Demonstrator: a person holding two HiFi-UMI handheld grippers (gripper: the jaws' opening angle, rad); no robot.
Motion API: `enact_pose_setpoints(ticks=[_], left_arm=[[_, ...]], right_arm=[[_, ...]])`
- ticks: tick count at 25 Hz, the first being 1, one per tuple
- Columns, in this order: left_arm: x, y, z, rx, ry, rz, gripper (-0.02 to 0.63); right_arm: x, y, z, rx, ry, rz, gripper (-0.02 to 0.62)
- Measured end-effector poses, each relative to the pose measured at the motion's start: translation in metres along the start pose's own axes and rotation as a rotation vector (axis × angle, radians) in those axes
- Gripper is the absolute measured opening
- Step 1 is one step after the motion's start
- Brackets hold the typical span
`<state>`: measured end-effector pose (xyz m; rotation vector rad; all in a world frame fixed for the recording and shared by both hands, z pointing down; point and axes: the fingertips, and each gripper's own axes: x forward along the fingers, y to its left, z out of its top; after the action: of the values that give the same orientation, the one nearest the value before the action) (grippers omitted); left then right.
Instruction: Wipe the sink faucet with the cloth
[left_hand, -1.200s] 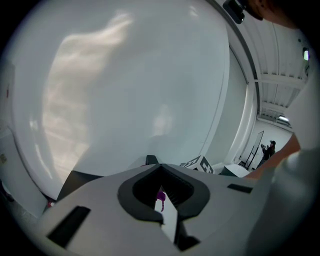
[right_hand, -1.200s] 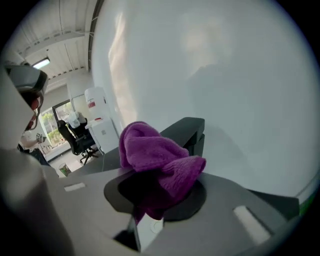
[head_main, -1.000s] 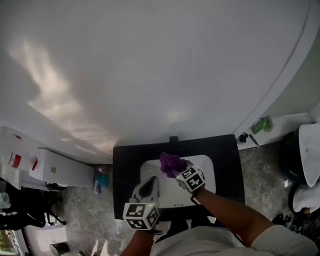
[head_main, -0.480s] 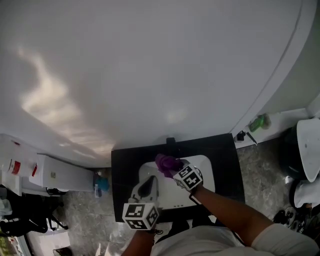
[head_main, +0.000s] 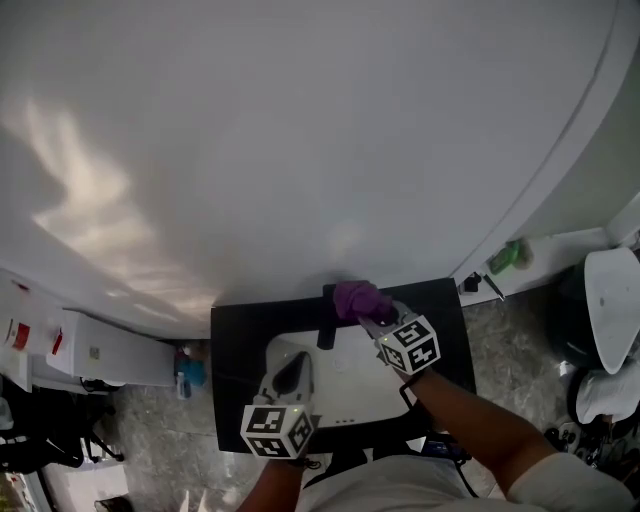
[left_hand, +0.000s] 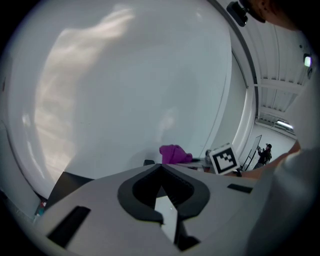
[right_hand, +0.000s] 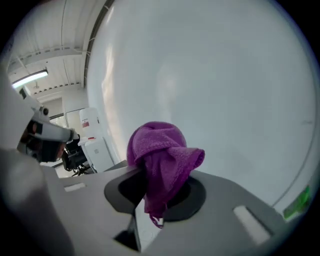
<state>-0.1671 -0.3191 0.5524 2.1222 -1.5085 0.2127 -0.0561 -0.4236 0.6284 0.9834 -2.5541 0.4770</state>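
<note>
A black faucet stands at the back of a white sink basin set in a black counter. My right gripper is shut on a bunched purple cloth, and the cloth sits beside the top of the faucet, close to the wall. In the right gripper view the cloth bulges up between the jaws and hides their tips. My left gripper hovers over the near left of the basin, shut and holding nothing. From the left gripper view the cloth shows ahead, past the closed jaws.
A plain white wall rises right behind the counter. A white ledge on the right carries a green object. A white cabinet and a blue bottle are on the floor to the left. Another white basin sits at the far right.
My right gripper has carried the purple cloth from above the basin back towards the wall, up beside the faucet's top. The left gripper has hardly moved.
</note>
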Motion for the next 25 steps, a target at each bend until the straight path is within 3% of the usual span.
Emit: enact_pose_setpoints(ticks=[2,7,12,18,21,25], left_arm=[[0.004,-0.002,-0.001,0.003,0.010,-0.003,0.006],[0.005,0.008,-0.004,0.007,0.025,0.034,0.006],[-0.003,0.031,-0.010,-0.006,0.039,0.093,0.006],[-0.013,0.045,-0.017,-0.010,0.042,0.137,0.006],[-0.016,0.045,-0.012,-0.003,0.031,0.145,0.006],[-0.017,0.027,0.006,0.024,-0.010,0.112,0.006]], right_arm=[[0.023,-0.006,0.008,-0.021,0.021,0.036,0.069],[0.070,-0.009,-0.030,-0.061,0.108,0.174,0.067],[0.098,-0.019,-0.089,-0.084,0.240,0.177,0.067],[0.129,-0.021,-0.166,-0.082,0.488,0.182,0.067],[0.120,-0.020,-0.157,-0.102,0.464,0.179,0.069],[0.066,-0.011,-0.105,-0.076,0.299,0.185,0.069]])
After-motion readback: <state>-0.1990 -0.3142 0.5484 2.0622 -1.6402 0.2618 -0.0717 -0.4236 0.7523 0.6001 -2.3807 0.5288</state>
